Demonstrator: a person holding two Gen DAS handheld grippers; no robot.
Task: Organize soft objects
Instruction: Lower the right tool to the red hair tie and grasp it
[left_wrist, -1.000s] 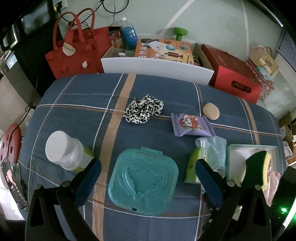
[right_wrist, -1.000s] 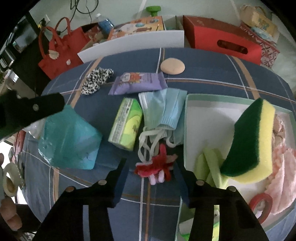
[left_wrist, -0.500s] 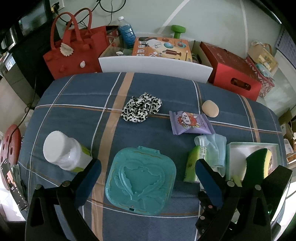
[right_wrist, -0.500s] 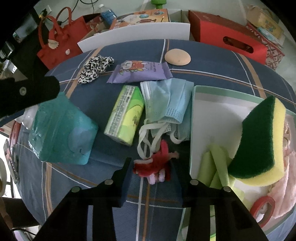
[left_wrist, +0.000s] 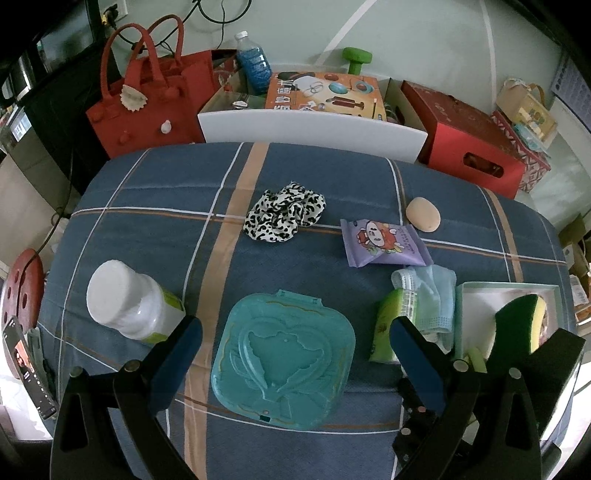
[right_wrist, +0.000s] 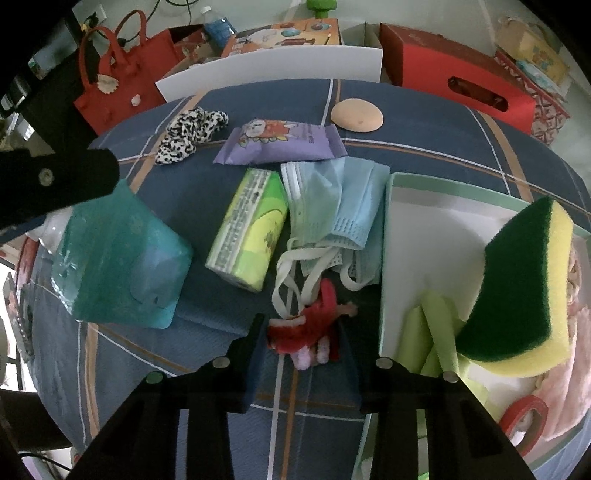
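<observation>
Pick-up step. Right gripper (right_wrist: 301, 341) jaws have just been closing around the red plush toy (right_wrist: 314, 328), which lies on the cloth at 9 o'clock of the tray (right_wrist: 391, 206); contact uncertain. Left gripper (left_wrist: 295, 350) fingers apart, empty, above the teal lid (left_wrist: 284, 360). Next: lift, carry trayward. Count: one toy, one sponge (right_wrist: 517, 288), two masks (right_wrist: 332, 199).

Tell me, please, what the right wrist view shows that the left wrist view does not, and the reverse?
Only the right wrist view shows the small red plush toy between the right gripper fingers, which have just been closing around it, plus the red tape roll in the tray. Only the left wrist view shows the white-capped bottle clearly and the wide-open left gripper. Both show the teal case, face masks, sponge and tray.
</observation>
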